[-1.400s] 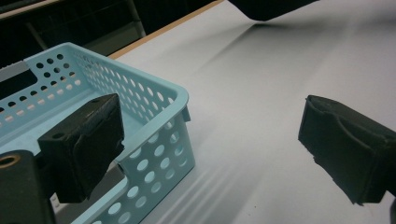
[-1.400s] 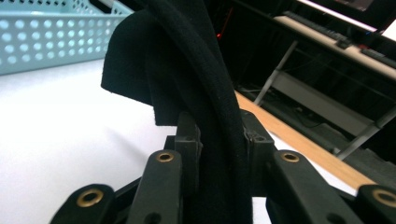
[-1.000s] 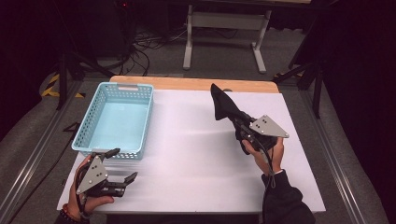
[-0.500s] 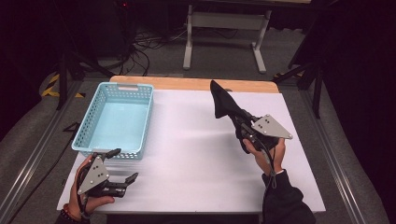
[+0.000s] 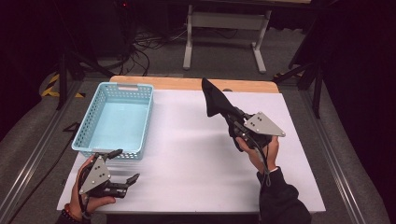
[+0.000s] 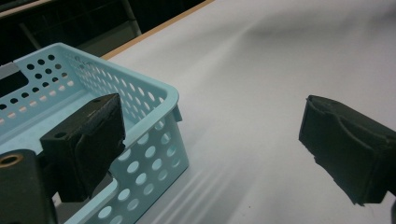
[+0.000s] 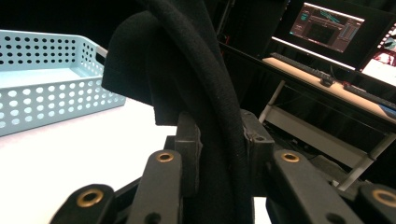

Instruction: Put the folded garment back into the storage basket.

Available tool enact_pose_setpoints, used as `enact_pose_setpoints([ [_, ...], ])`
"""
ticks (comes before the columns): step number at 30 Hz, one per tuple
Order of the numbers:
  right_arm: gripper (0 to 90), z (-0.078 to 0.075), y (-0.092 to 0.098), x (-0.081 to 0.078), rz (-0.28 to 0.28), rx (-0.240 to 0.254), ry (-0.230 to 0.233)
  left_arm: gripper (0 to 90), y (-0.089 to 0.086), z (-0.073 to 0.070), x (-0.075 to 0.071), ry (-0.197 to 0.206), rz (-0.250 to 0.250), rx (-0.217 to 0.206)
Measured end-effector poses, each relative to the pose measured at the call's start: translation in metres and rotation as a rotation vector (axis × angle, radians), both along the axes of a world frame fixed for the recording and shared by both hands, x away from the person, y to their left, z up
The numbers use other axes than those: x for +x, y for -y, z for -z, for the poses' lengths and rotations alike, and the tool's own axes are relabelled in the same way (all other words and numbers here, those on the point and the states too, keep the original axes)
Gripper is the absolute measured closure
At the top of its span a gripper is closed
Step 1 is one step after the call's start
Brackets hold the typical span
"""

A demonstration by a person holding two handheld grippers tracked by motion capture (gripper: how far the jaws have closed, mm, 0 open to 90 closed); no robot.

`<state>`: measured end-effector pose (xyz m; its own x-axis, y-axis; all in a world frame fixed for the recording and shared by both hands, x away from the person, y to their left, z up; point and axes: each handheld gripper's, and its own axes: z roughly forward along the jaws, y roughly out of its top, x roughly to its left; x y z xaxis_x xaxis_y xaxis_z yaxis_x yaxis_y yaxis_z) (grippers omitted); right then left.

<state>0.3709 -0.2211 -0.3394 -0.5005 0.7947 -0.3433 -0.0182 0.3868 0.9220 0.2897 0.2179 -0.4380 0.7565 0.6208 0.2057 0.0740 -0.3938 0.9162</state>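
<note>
the right gripper (image 5: 232, 122) is clamped on a black cloth (image 5: 215, 99), held above the table's (image 5: 187, 140) far right part. the left gripper (image 5: 125, 166) stands wide open, holding nothing, at the near left edge just beside the blue basket (image 5: 85, 135). bare white tabletop lies between them.

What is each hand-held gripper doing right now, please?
Left hand-held gripper: open, holding nothing, beside the light blue perforated plastic basket.
Right hand-held gripper: closed on the black fabric cloth, lifted above the white table.
</note>
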Motion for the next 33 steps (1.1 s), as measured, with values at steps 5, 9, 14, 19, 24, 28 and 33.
enact_pose_setpoints([
  [5,73.3,-0.001,-0.008,0.003,-0.015,-0.006,-0.006,6.9,-0.001,0.0,0.0,0.001,0.001,-0.001],
  [9,73.4,-0.003,-0.018,0.005,-0.032,-0.018,-0.004,6.6,0.0,0.0,0.0,-0.006,0.007,-0.003],
  [14,73.3,-0.005,-0.027,0.008,-0.051,-0.023,-0.004,6.5,0.0,0.0,0.0,-0.007,0.009,-0.005],
  [19,73.3,-0.007,-0.036,0.01,-0.065,-0.026,-0.002,6.5,0.0,0.0,0.0,-0.004,0.013,-0.005],
  [24,73.4,-0.01,-0.045,0.012,-0.083,-0.024,-0.006,6.5,0.0,0.0,-0.001,-0.001,0.019,-0.007],
  [28,73.4,-0.011,-0.052,0.013,-0.095,-0.034,0.0,6.6,-0.001,0.0,-0.002,-0.001,0.027,-0.01],
  [33,73.3,-0.015,-0.064,0.016,-0.119,-0.041,0.002,6.7,-0.001,0.0,-0.003,-0.001,0.032,-0.017],
])
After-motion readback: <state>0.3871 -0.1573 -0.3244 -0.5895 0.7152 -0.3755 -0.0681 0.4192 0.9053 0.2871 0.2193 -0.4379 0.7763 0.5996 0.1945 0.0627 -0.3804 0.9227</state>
